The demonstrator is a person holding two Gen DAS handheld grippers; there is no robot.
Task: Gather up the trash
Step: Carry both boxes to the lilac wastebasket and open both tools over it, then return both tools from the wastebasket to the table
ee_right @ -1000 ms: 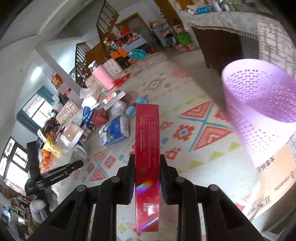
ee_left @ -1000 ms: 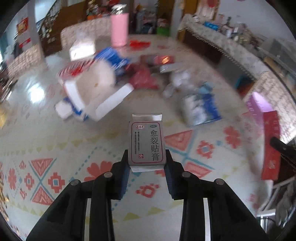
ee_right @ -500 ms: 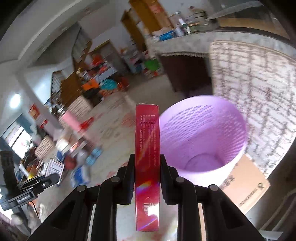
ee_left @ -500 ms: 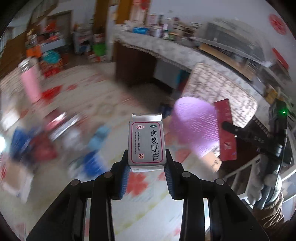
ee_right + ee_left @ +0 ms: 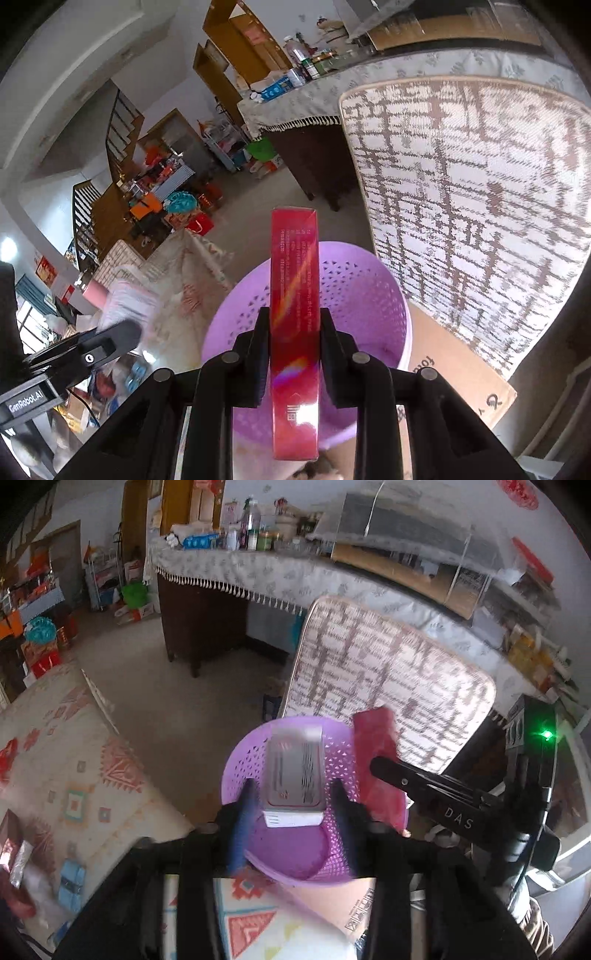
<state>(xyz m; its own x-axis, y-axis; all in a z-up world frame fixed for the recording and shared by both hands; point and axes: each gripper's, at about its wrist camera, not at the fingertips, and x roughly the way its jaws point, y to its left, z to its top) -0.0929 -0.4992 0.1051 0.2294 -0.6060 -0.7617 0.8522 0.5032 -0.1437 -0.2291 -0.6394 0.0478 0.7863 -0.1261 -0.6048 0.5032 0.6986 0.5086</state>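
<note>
A purple perforated basket (image 5: 236,775) stands on the floor; it also shows in the right wrist view (image 5: 373,295). My left gripper (image 5: 293,805) is over the basket with its fingers spread apart from a small grey medicine box (image 5: 295,771), which looks loose between them, blurred. My right gripper (image 5: 294,347) is shut on a long red box (image 5: 294,288) and holds it upright over the basket. The red box also shows in the left wrist view (image 5: 376,760) at the basket's right rim.
A patterned mat (image 5: 480,206) leans upright behind the basket. A cardboard box (image 5: 454,384) lies beside the basket. A dark table with a fringed cloth (image 5: 236,579) stands behind. The patterned rug (image 5: 66,775) with trash lies to the left.
Both grippers swung from the rug to above the purple basket. The left jaws have opened and the grey box has come free of them. The right gripper still grips the red box.
</note>
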